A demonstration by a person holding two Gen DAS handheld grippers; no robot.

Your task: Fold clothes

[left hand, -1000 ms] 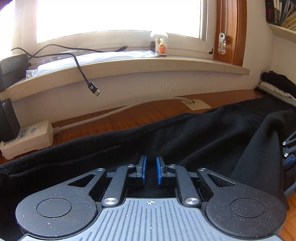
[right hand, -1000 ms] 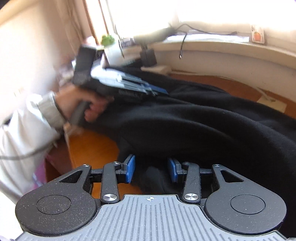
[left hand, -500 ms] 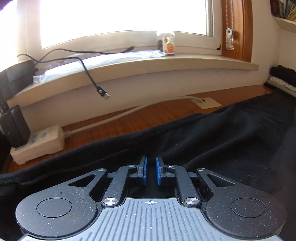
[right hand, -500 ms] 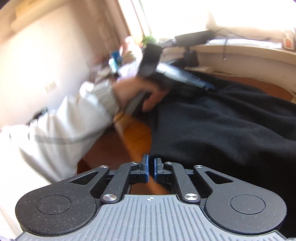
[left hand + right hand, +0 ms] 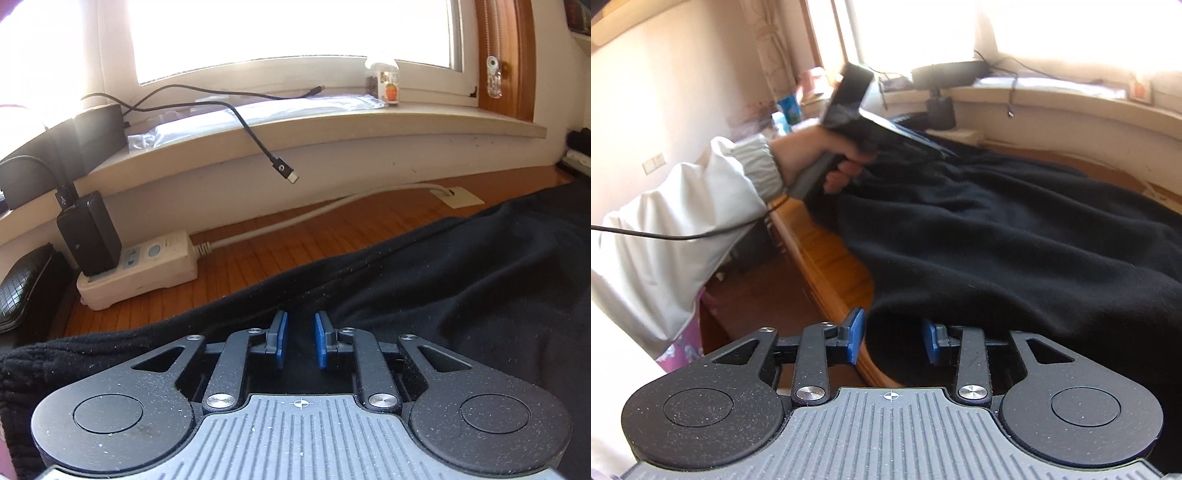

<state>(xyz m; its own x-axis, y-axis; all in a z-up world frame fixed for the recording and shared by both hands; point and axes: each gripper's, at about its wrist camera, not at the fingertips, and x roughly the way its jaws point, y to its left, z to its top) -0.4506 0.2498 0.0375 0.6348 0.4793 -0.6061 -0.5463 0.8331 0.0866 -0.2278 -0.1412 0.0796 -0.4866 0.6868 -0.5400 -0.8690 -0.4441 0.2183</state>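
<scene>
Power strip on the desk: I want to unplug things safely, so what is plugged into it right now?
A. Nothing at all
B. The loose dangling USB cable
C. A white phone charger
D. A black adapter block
D: in the left wrist view a black adapter block stands upright in the white power strip, while the dangling cable's plug hangs free below the windowsill.
</scene>
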